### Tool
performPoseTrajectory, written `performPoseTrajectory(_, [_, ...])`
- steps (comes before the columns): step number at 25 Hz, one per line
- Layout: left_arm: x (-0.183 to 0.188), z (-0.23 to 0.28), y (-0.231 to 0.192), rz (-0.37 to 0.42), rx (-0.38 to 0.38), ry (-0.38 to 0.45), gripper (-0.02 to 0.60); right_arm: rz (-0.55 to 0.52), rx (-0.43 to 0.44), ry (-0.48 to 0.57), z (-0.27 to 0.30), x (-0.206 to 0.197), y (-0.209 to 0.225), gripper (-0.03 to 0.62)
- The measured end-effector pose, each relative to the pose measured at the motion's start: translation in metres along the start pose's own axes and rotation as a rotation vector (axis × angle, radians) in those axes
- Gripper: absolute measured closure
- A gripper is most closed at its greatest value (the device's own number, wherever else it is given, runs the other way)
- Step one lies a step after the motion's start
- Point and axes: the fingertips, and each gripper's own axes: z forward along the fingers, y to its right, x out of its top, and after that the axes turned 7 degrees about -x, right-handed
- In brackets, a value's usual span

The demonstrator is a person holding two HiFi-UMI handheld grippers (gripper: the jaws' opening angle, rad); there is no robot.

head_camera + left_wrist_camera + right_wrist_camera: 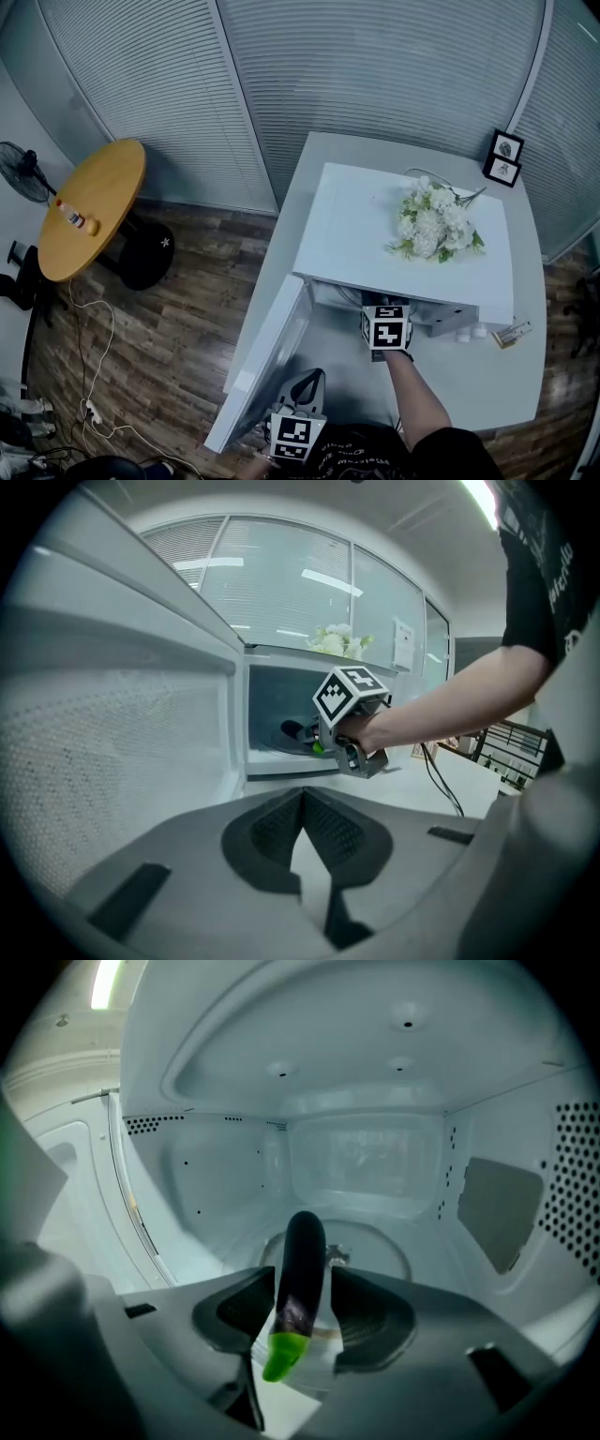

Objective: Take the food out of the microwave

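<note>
Presently, the eggplant (302, 1274) sits inside the microwave (356, 225) cavity, clamped between the ribbed dark pads of the right gripper (302, 1297). It is a glossy dark purple, long and rounded. Its bright green stem end points toward the near side and its far end rises above the glass turntable (375, 1251).

The cavity walls are smooth white metal, with dotted vent holes on the left and right sides. The door (267, 361) stands open to the left, its inner window a fine perforated mesh.

The left gripper (302, 803) waits near the door, its tips drawn together on nothing.

The cube on each gripper bears black-and-white square markers. Print on the person's dark sleeve is too blurred to read.

White flowers (433, 220) lie on the microwave's flat top. Two small framed pictures (504, 157) stand at the far right corner of the white table (469, 375).
</note>
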Motion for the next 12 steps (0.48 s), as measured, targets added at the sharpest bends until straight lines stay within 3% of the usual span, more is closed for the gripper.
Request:
performPoseTrajectory(9, [-0.0010, -0.0004, -0.0028, 0.001, 0.006, -0.003, 0.574, -0.064, -0.036, -0.033, 0.0059, -0.0045, 0.0031, 0.413])
performPoseTrajectory(12, [-0.0013, 0.0008, -0.0004, 0.007, 0.004, -0.004, 0.574, -0.078, -0.029, -0.033, 0.0058, -0.0048, 0.0043, 0.447])
